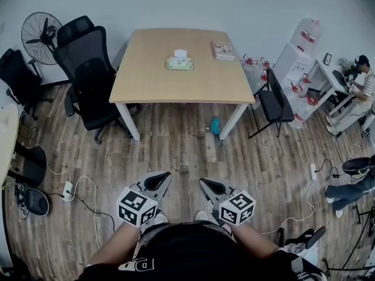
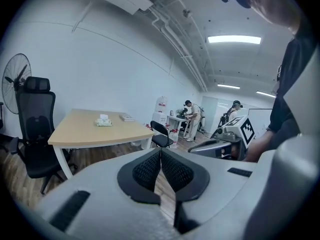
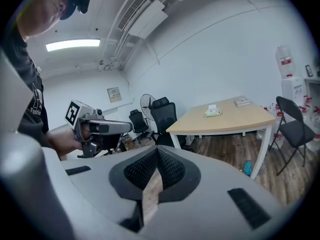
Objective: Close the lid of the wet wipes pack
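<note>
Here, in the head view, a person stands on a wood-plank floor, well back from a light wooden table. The wet wipes pack lies on the far half of the tabletop, near the middle. Its white lid stands raised above the pack. A small stack of flat items sits to the right of the pack, apart from it. The left gripper and right gripper are held low near the person's body. They are side by side but not touching, and far from the table. Black office chairs and a standing fan are at the table's left. Another black chair is at its right, and a small teal object lies on the floor by a table leg. A seated person is at a desk at the far right.

In the left gripper view, the two black ribbed pads meet at their tips with nothing between them. The table and pack appear small in the distance at the left, and the right gripper shows at the right.

In the right gripper view, the pads are likewise pressed together and hold nothing. The table with the pack is far off at the right, and the left gripper shows at the left.
</note>
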A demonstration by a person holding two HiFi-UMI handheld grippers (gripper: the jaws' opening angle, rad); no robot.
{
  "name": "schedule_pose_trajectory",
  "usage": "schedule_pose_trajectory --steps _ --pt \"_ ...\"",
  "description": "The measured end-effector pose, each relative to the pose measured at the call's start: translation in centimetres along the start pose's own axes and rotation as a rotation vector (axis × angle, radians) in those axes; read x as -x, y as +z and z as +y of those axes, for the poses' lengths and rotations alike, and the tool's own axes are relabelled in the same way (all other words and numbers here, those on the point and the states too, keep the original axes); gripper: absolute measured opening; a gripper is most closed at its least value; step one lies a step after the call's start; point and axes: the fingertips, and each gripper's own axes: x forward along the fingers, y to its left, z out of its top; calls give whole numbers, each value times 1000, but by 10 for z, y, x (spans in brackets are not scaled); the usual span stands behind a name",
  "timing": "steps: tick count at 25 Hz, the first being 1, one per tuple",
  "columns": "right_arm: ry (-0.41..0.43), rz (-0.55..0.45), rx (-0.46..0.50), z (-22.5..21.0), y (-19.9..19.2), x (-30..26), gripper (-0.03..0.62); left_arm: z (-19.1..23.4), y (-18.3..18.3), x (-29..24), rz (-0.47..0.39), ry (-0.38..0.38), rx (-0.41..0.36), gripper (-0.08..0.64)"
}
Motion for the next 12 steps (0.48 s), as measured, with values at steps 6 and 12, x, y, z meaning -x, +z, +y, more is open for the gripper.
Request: schedule_pose_trajectory --steps 6,12 --pt "12 -3 6 13 -1 -8 5 4 -3 8 -11 -24 50 20" --pt "2 -11 13 24 0 -16 5 5 -8 16 -1 -54 27 20"
